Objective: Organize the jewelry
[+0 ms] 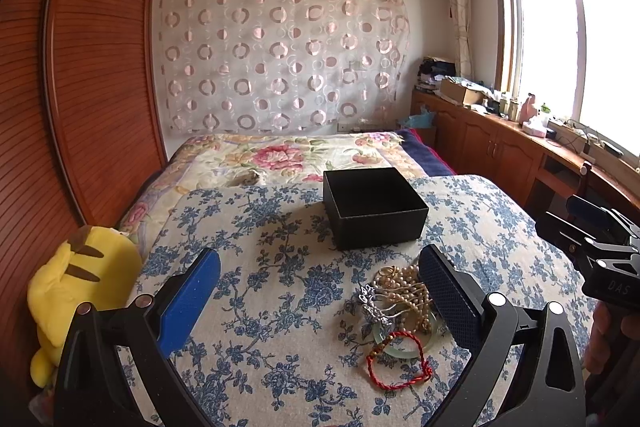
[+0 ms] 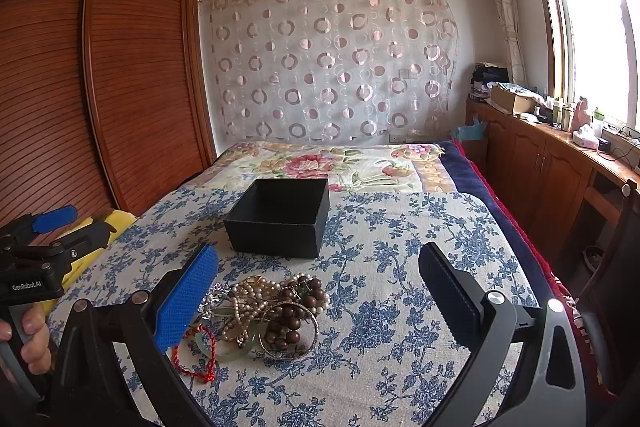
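Note:
A tangled pile of jewelry (image 1: pixel 394 301) (image 2: pixel 264 311) lies on the blue floral cloth (image 1: pixel 272 267) (image 2: pixel 380 267): pearl strands, a silver piece, a pale green bangle (image 1: pixel 404 347), a red cord bracelet (image 1: pixel 400 363) (image 2: pixel 196 355) and dark wooden beads (image 2: pixel 292 319). Behind it stands an open black box (image 1: pixel 374 207) (image 2: pixel 280 217), seemingly empty. My left gripper (image 1: pixel 320 267) is open, the pile by its right finger. My right gripper (image 2: pixel 318 263) is open too, the pile near its left finger. Neither holds anything.
A yellow plush toy (image 1: pixel 76 287) sits at the cloth's left edge beside a slatted wooden wardrobe (image 1: pixel 92 87). A flowered quilt (image 1: pixel 280 155) covers the bed behind. Wooden cabinets (image 2: pixel 540 167) with clutter run under the window at right. A hand (image 2: pixel 32 339) holds the left gripper's handle.

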`<state>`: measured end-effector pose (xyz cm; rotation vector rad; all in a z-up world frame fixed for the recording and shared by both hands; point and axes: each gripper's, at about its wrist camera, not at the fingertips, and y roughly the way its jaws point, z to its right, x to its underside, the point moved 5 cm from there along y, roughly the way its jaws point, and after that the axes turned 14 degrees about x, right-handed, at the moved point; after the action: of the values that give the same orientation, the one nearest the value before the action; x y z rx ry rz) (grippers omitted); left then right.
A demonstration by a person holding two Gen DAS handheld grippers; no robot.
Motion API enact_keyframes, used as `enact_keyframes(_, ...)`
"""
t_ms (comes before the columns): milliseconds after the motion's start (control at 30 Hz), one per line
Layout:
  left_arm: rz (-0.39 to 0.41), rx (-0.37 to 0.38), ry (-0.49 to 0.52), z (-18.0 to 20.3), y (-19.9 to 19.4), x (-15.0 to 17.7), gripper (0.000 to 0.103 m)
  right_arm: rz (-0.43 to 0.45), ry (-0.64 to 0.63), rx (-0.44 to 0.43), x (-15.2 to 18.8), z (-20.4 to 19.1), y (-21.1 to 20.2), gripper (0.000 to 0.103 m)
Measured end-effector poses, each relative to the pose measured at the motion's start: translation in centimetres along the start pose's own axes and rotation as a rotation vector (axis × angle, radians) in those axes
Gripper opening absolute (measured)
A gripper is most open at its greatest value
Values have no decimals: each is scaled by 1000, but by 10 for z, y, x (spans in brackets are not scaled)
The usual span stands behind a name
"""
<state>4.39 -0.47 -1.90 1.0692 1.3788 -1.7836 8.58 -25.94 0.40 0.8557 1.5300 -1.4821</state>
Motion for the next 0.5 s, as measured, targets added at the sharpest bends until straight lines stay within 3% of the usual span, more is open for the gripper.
enact_keyframes(500,2,0,-2,1,1,-1,96,4,-2,-2,-6,-2,-4,101)
